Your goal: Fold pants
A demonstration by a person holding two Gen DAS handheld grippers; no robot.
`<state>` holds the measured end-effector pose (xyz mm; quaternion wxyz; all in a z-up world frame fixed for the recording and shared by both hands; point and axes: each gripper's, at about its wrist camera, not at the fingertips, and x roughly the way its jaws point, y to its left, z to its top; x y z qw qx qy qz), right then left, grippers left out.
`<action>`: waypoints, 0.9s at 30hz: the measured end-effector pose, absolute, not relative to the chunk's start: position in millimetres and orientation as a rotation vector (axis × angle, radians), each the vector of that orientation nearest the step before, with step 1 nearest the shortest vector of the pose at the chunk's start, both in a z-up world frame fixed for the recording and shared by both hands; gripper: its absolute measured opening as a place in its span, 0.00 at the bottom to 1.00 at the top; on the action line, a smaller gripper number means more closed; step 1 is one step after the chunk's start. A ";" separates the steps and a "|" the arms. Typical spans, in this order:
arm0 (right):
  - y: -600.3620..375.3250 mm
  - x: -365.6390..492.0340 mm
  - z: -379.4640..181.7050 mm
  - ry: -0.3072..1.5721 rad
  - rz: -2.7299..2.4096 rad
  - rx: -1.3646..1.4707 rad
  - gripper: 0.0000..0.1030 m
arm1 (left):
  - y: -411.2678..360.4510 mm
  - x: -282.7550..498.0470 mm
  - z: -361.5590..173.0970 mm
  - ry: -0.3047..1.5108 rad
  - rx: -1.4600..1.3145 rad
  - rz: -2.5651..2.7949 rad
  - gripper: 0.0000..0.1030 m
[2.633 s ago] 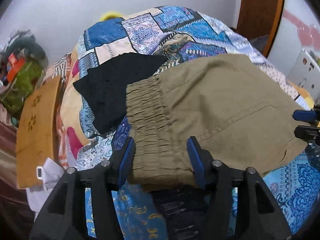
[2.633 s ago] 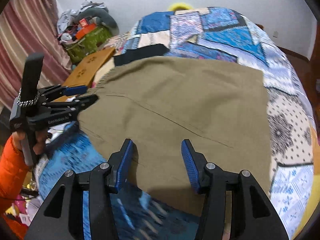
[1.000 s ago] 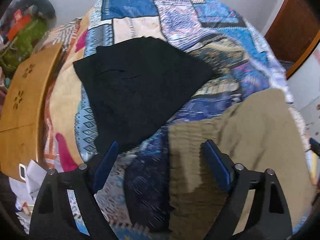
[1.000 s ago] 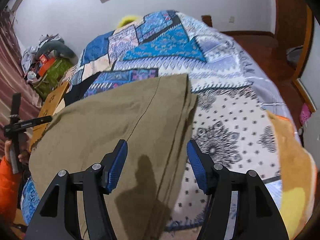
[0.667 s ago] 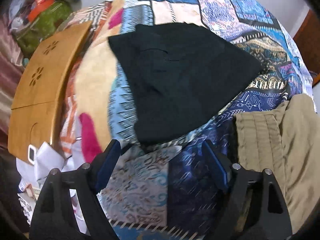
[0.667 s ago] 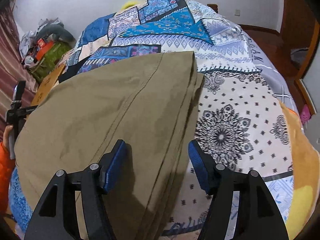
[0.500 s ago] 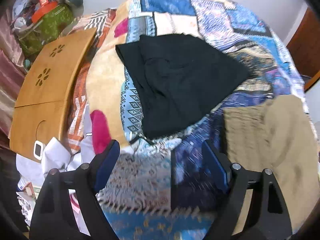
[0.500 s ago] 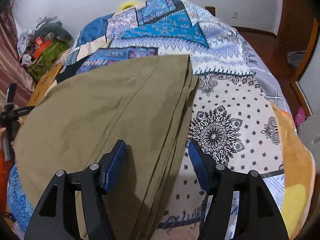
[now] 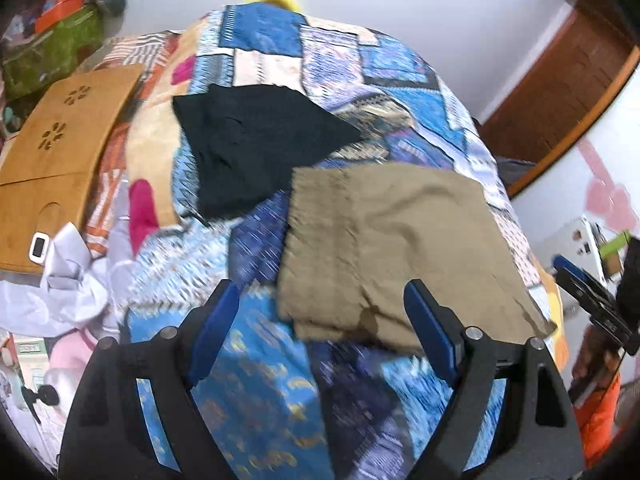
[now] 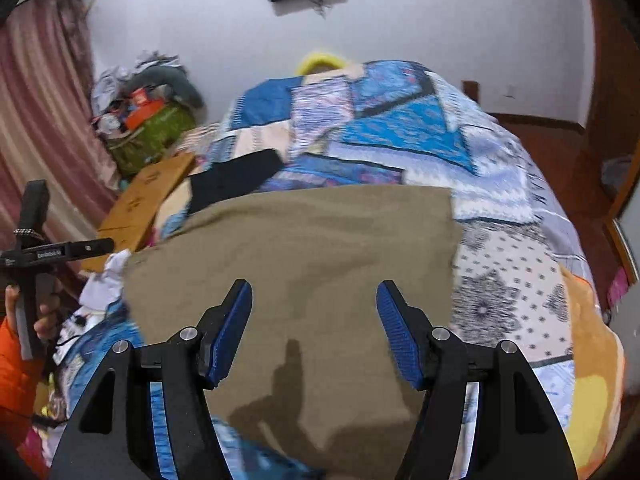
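Observation:
Folded olive-khaki pants (image 9: 396, 248) lie flat on the patchwork bedspread (image 9: 280, 380); they also fill the middle of the right wrist view (image 10: 304, 264). My left gripper (image 9: 324, 320) is open and empty, raised above the pants' near left corner. My right gripper (image 10: 314, 320) is open and empty, above the pants' near edge. The left gripper also shows at the left edge of the right wrist view (image 10: 60, 250). The right gripper shows at the right edge of the left wrist view (image 9: 580, 280).
A folded black garment (image 9: 256, 140) lies on the bed beyond the pants. A wooden lap table (image 9: 52, 160) stands at the bed's left side, with white clothes (image 9: 68, 280) below it. A green bag (image 10: 148, 132) with clutter sits by the curtain. A wooden door (image 9: 560, 80) is at the right.
Both grippers have pulled back and risen from the pants. The left gripper swung left toward the black garment, then back to the pants. Its jaws stand wider than 2.6 s ago.

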<state>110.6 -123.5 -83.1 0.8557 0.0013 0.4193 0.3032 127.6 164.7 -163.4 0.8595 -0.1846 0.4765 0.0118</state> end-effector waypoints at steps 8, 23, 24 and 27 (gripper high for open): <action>-88.9 106.9 -120.5 0.984 0.682 -0.095 0.59 | 124.4 117.9 -185.4 1.100 -0.402 -0.116 0.82; -98.3 94.2 -140.0 1.004 0.687 -0.091 0.60 | 134.7 156.8 -215.7 1.150 -0.709 -0.250 0.86; -98.7 93.9 -140.4 1.003 0.688 -0.088 0.60 | 137.3 161.4 -217.9 1.155 -0.729 -0.248 0.86; -101.0 94.1 -141.4 1.005 0.695 -0.068 0.61 | 140.4 170.6 -221.9 1.162 -0.731 -0.229 0.86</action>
